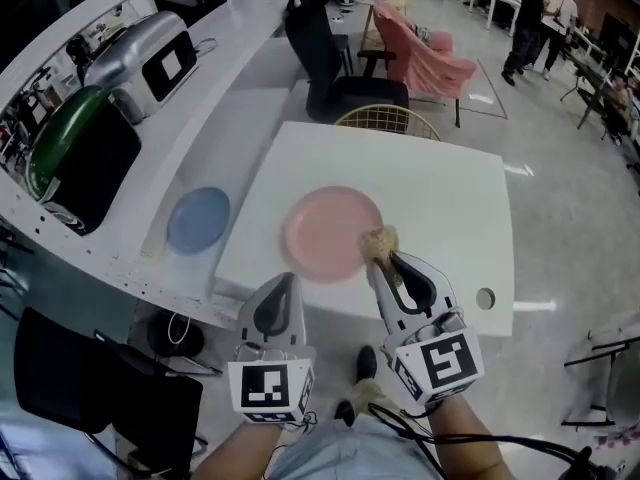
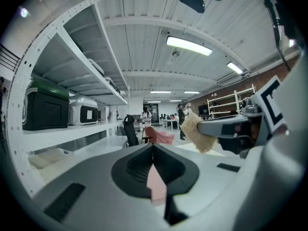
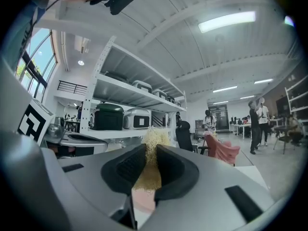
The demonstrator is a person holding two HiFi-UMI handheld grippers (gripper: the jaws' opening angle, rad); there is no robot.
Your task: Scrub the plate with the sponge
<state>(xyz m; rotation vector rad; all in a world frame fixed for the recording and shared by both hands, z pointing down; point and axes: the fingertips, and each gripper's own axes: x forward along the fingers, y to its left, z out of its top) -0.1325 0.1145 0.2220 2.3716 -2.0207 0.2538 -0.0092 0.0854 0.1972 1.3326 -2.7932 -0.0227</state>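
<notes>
The right gripper [image 1: 385, 258] is clamped on the sponge [image 1: 380, 240], which is at the near right rim of the pink plate [image 1: 330, 230] on the white table [image 1: 440, 198]. The left gripper [image 1: 286, 280], jaws together and empty, is at the plate's near left edge. Scrubbing looks barely begun, with nearly the whole plate left.

Legible text, brands, numbers, signs: 0 items.

- Left gripper [image 1: 286, 280], white cube face [image 1: 271, 386]: 1 black-and-white square marker pattern, no letters or digits.
- Right gripper [image 1: 384, 258], white cube face [image 1: 439, 361]: 1 marker pattern of the same kind.
- Silver boxy appliance [image 1: 140, 53] on the white shelf: pale patch on its black front panel, too small to read.
</notes>
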